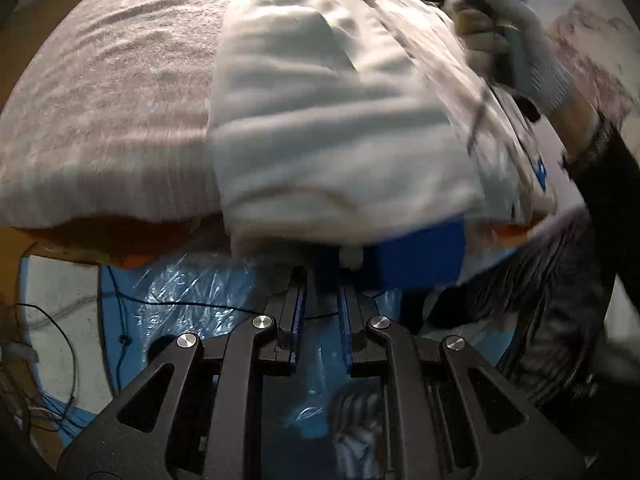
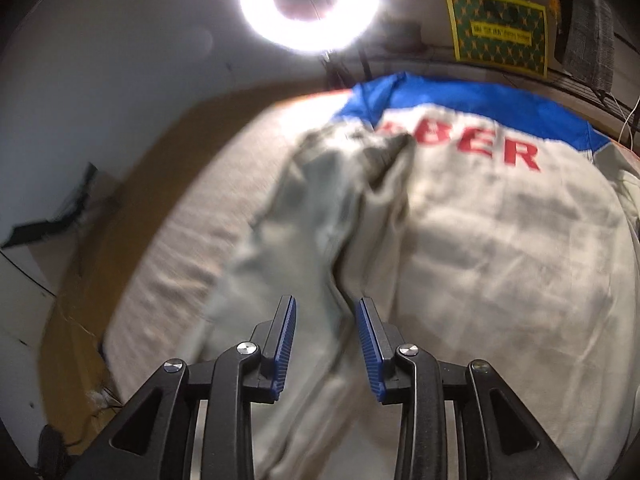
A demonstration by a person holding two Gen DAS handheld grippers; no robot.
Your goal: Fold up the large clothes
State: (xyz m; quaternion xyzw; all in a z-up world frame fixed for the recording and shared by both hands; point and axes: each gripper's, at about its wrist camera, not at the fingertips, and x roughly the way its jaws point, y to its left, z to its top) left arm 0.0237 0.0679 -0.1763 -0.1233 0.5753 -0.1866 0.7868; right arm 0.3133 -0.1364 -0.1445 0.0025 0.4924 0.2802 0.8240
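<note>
Right hand-held gripper (image 2: 326, 304) parted above grey sleeve (image 2: 316, 216); white jacket (image 2: 500, 240) alongside, red lettering.

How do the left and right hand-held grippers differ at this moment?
The left hand-held gripper has its jaws set narrow, tips at the garment's hem by the table edge; the right hand-held gripper stands wider, open over the folded sleeve, pads clear of cloth. Both have blue ribbed pads and black linkages.

Black linkage grippers (image 1: 322, 276) (image 2: 326, 304), silver pivot screws, ribbed blue finger pads (image 2: 366, 344), grey knit glove (image 1: 516, 40), dark sleeve (image 1: 612, 172).
</note>
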